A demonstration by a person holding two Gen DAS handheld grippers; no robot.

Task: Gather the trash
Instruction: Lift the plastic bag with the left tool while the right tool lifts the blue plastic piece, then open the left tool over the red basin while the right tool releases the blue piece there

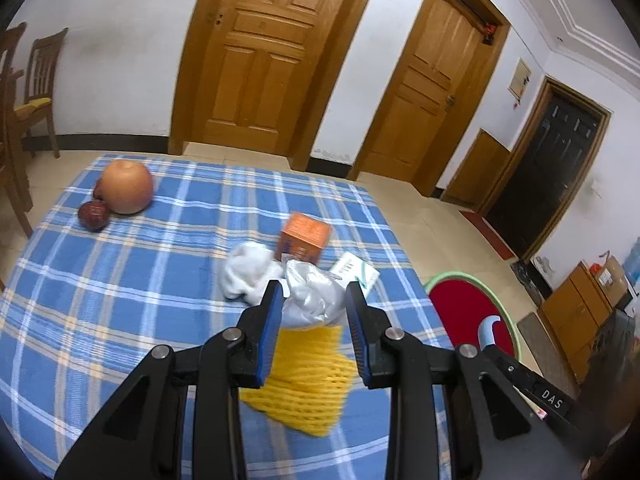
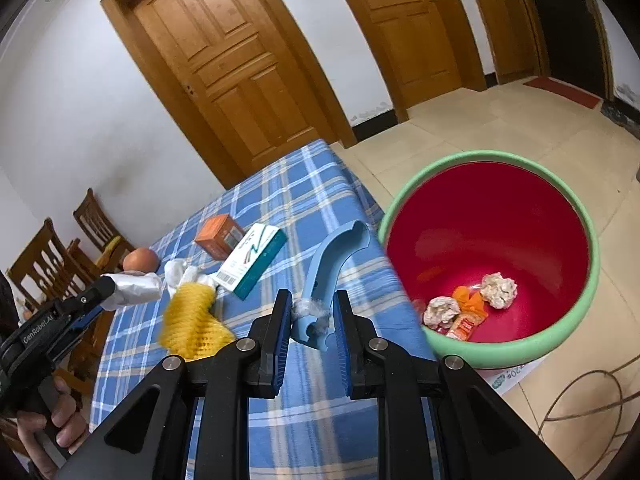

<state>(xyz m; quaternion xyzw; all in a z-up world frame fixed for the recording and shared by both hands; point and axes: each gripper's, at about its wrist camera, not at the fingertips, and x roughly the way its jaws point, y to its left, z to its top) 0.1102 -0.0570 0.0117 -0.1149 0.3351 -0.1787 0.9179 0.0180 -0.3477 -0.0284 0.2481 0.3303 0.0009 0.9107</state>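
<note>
A bench [image 1: 120, 280] under blue plaid cloth carries a large orange fruit [image 1: 127, 187], a dark red fruit [image 1: 94, 215], an orange box [image 1: 306, 238], a white-and-teal carton [image 2: 254, 262] and crumpled white paper [image 1: 248, 274] (all near its far half).

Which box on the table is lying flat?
The white and teal box lies flat on the checked cloth. The orange box behind it stands up like a cube.

A blue-and-white checked woven cloth [image 1: 120, 280] covers the table at lower left. The yellow foam fruit net [image 1: 308, 384] looks soft and ribbed. At right, the red, green-rimmed plastic basin [image 2: 492, 220] is smooth and glossy. Upper-centre panelled doors [image 1: 260, 52] are varnished wood.
</note>
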